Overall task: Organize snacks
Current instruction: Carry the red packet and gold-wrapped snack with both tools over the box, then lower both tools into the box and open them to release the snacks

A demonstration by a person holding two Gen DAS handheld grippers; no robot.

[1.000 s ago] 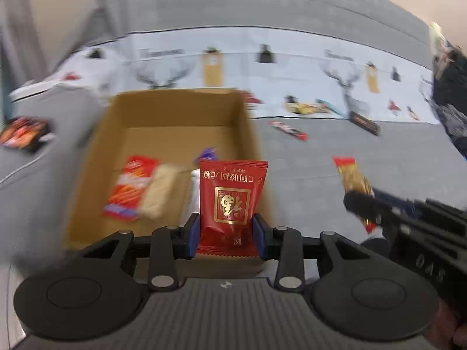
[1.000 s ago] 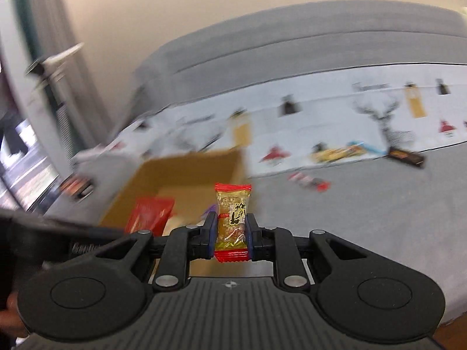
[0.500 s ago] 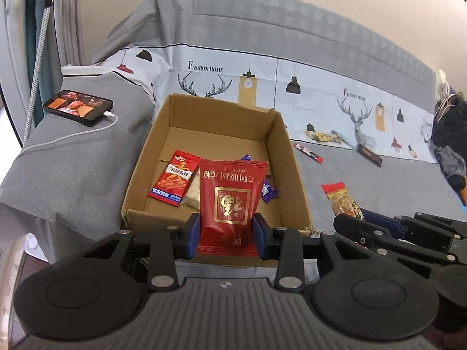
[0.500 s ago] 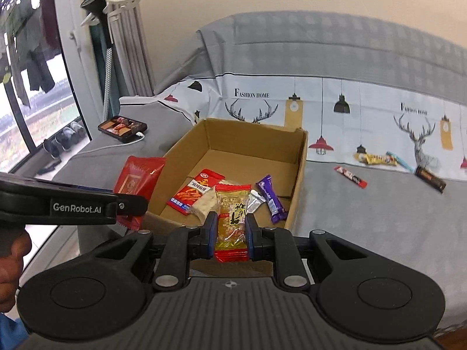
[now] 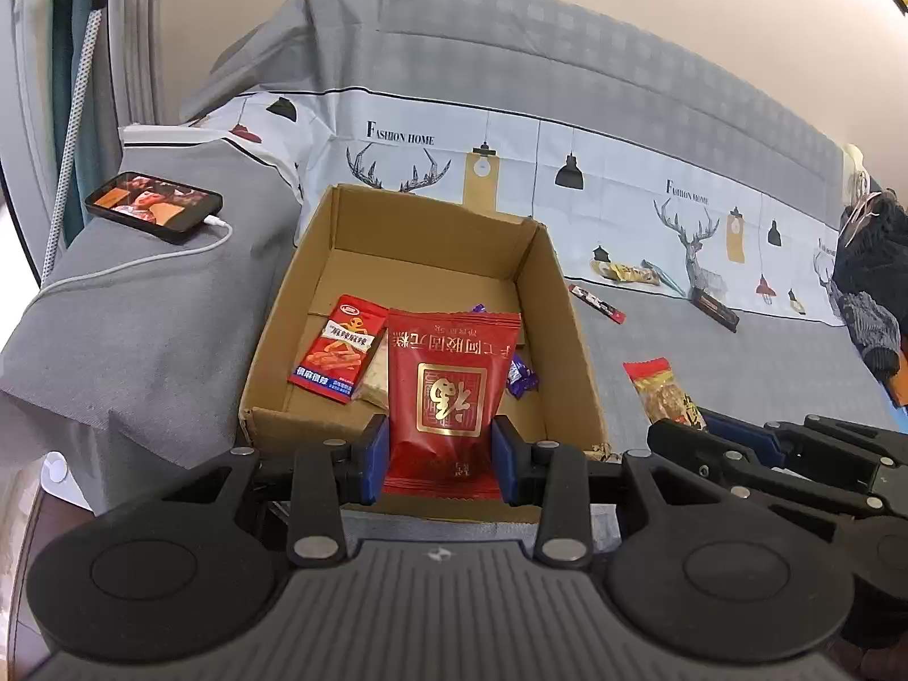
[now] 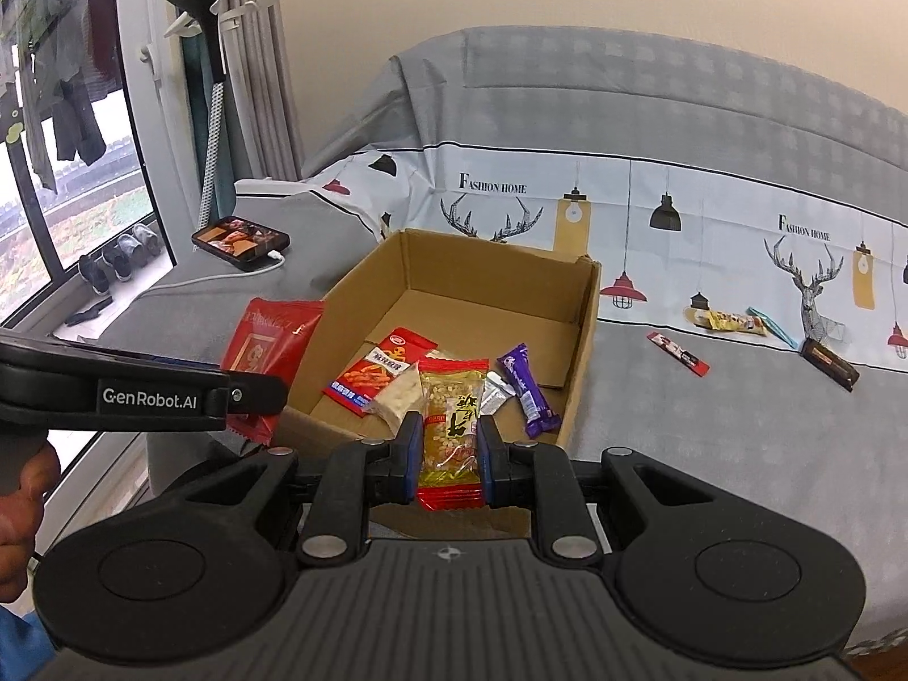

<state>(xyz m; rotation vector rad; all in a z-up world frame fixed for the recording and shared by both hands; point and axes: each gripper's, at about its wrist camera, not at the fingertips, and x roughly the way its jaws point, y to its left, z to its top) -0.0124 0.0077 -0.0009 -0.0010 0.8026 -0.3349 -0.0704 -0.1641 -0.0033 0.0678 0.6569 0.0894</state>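
Left wrist view first: closest in, the left gripper (image 5: 440,465) has its blue fingers (image 5: 374,466) clamped on the sides of a red packet (image 5: 451,397) with gold lettering, held upright at the near edge of a cardboard box (image 5: 559,306). Off to the right the right gripper (image 5: 738,437) reaches in from the side, carrying a peanut bar (image 5: 661,391). From the right wrist view, that gripper (image 6: 450,461) has its fingers (image 6: 410,457) pressed on the clear, red-ended peanut bar (image 6: 452,425), also at the box's near wall (image 6: 579,374). Inside the box lie a red chip packet (image 6: 377,371), a pale cracker pack (image 6: 400,394), a small silver sachet (image 6: 496,391) and a purple candy bar (image 6: 525,389). The box sits on a bed (image 6: 738,454) with a grey cover. Beyond it, on a printed sheet with deer and lamps (image 6: 652,238), a thin red stick (image 6: 678,353), a yellow packet (image 6: 732,322) and a dark bar (image 6: 828,362) lie scattered. Further left, a phone (image 6: 241,241) on a charging cable rests on grey bedding.
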